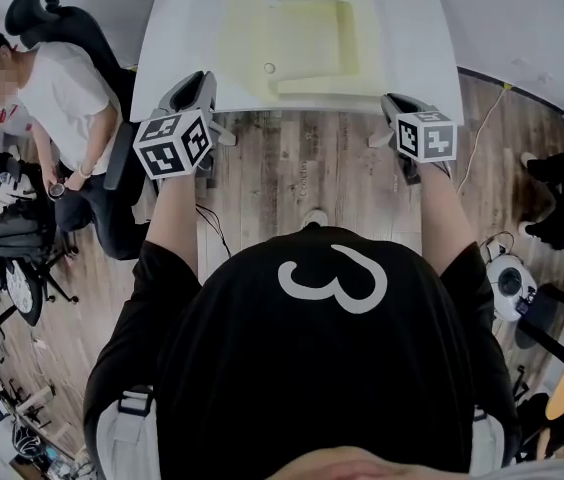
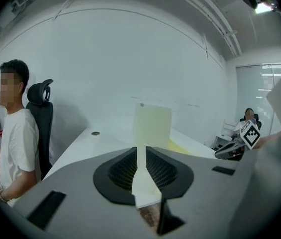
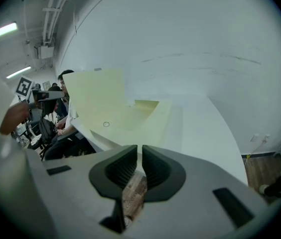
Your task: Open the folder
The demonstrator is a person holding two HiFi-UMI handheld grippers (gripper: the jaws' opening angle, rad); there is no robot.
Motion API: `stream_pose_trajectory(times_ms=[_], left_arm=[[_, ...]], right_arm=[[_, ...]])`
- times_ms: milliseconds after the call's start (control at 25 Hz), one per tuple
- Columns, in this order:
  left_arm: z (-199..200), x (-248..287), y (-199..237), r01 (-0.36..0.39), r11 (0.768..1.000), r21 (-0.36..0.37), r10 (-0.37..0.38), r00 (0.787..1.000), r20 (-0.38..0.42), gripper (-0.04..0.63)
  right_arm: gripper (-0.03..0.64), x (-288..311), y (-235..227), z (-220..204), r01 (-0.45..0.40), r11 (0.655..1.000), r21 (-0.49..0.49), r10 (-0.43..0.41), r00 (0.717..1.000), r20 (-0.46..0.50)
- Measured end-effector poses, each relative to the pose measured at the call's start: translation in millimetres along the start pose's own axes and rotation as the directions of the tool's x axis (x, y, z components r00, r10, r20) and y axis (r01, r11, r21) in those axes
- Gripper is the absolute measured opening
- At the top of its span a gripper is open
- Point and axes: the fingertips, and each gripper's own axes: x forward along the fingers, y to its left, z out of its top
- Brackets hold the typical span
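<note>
Where the head view looks down over a black shirt [image 1: 302,368] printed with a white figure three, two bare forearms are seen stretched forward above a wooden floor [image 1: 282,168], each with a gripper held at the near edge of a white table [image 1: 412,58]. The left gripper [image 1: 195,86] is held with its jaws a narrow slit apart, and nothing is caught between them; only the table and the folder are seen through the gap. The jaws of the right gripper [image 1: 394,106] are drawn all but together, likewise with nothing between them. Beyond both, the pale yellow folder [image 1: 307,43] is laid on the table, touched by neither gripper, with one leaf raised at its left side and a small round snap [image 1: 269,68] shown near its front edge. Further off to the left, a person [image 1: 62,93] in a white T-shirt is seated in a black office chair [image 1: 37,13].
</note>
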Motion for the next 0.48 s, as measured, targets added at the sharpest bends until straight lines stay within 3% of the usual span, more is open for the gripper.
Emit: stream_pose_trajectory(times_ms=[240,480], left_arm=[[-6.9,-10.4,-42.3,0.041,0.999,0.02,-0.041,0.999,0.0,0.048],[-20.0,-42.5,-106.9,0.135,0.991,0.005,-0.135,0.991,-0.009,0.048]], right_arm=[[0.026,-36.4,21.7,1.2,-0.063,0.998,0.001,0.062,0.997,0.052],[0.026,-88.1,41.4,-9.1,-0.105,0.994,0.016,0.102,0.986,0.134]])
